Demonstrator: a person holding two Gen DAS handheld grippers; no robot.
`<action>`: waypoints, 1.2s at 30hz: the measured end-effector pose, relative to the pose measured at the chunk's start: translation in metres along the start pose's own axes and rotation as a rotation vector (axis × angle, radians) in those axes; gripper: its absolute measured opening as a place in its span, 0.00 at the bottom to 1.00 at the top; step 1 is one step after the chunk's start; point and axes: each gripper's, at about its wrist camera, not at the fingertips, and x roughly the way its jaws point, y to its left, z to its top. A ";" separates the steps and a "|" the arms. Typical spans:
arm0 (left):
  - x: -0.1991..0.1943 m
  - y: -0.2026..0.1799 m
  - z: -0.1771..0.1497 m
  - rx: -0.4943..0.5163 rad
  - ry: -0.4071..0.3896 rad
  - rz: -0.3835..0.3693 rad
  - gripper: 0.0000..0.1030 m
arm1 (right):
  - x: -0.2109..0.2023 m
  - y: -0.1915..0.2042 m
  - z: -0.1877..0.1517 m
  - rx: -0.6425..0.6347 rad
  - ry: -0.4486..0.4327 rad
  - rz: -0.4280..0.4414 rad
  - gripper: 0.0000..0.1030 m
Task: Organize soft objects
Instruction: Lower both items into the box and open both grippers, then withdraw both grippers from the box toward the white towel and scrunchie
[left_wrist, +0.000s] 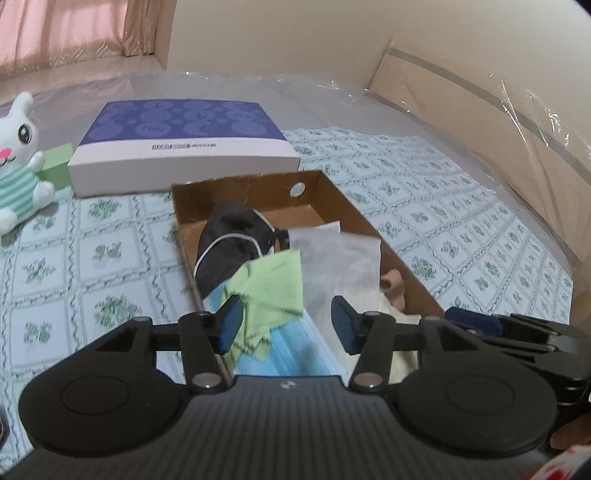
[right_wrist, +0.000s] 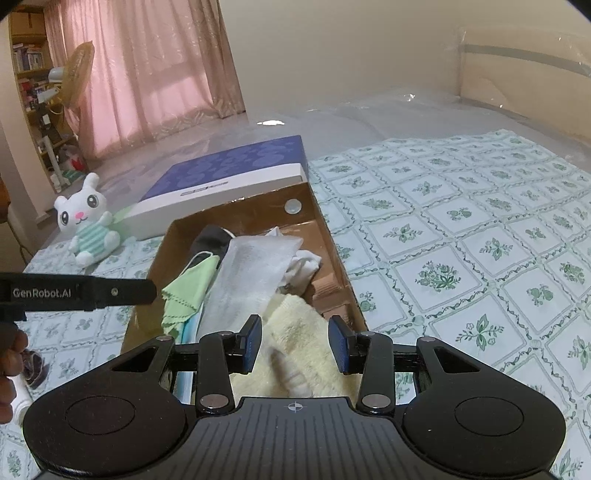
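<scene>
An open cardboard box (left_wrist: 251, 181) on the bed holds a black mask (left_wrist: 229, 236), a green cloth (left_wrist: 273, 280), a blue face mask (left_wrist: 291, 347), a white translucent pouch (left_wrist: 343, 266) and a cream towel (right_wrist: 295, 325). My left gripper (left_wrist: 287, 323) hangs open over the box's near end. The green cloth lies loose by its left pad, not pinched. My right gripper (right_wrist: 295, 343) is open above the cream towel, its pads clear of the fabric. White socks (right_wrist: 303, 266) and a beige item (right_wrist: 327, 286) lie along the box's right wall.
A blue-and-white flat box (left_wrist: 184, 147) lies behind the cardboard box. A plush bunny (left_wrist: 18, 166) and a green block (left_wrist: 57, 166) sit at the left. A plastic-wrapped headboard (left_wrist: 480, 122) bounds the right. A hand (right_wrist: 11, 354) shows at the left edge.
</scene>
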 end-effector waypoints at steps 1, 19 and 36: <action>-0.002 0.001 -0.002 -0.004 0.002 0.001 0.48 | -0.002 0.001 -0.001 0.000 0.001 0.000 0.40; -0.053 -0.013 -0.024 -0.001 0.006 0.016 0.48 | -0.052 0.014 -0.006 0.033 -0.029 -0.008 0.55; -0.152 -0.009 -0.073 0.007 -0.043 0.057 0.51 | -0.124 0.056 -0.043 0.037 -0.057 0.090 0.67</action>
